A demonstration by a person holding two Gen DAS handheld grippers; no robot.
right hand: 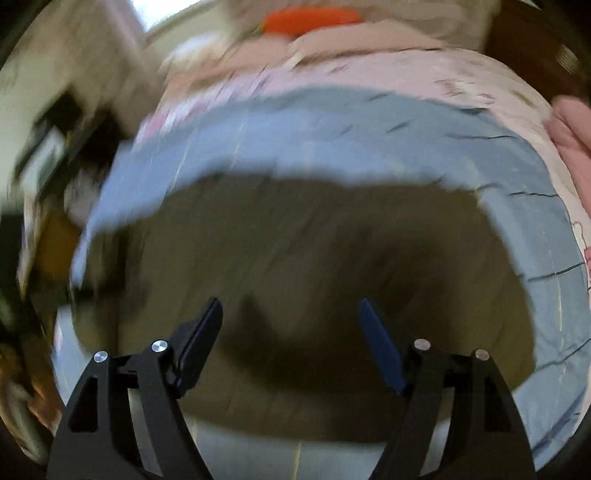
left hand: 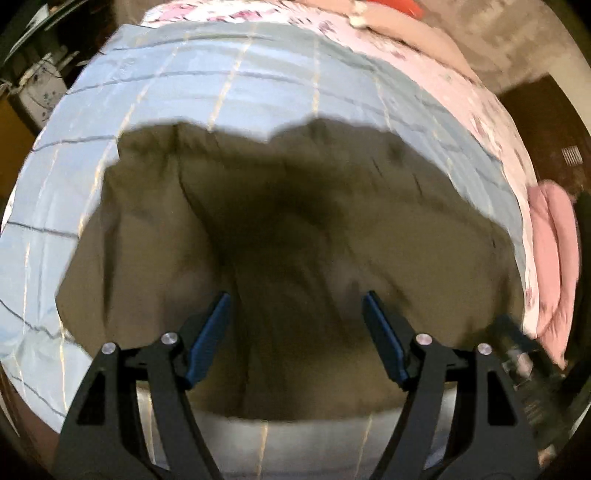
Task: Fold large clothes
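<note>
A large olive-brown garment [left hand: 295,229] lies spread and wrinkled on a light blue checked bedsheet [left hand: 221,85]. My left gripper [left hand: 295,299] hangs above the garment's near part, jaws wide apart and empty. The other gripper's black body shows blurred at the right edge of the left wrist view. In the right wrist view the same garment [right hand: 314,258] is blurred by motion on the blue sheet [right hand: 332,129]. My right gripper [right hand: 291,306] is above it, jaws wide apart and empty.
A pink floral quilt [left hand: 443,74] lies beyond the blue sheet. A folded pink cloth [left hand: 554,258] sits at the bed's right edge. An orange object [right hand: 310,18] lies at the head of the bed. Furniture and clutter [left hand: 40,81] stand to the left.
</note>
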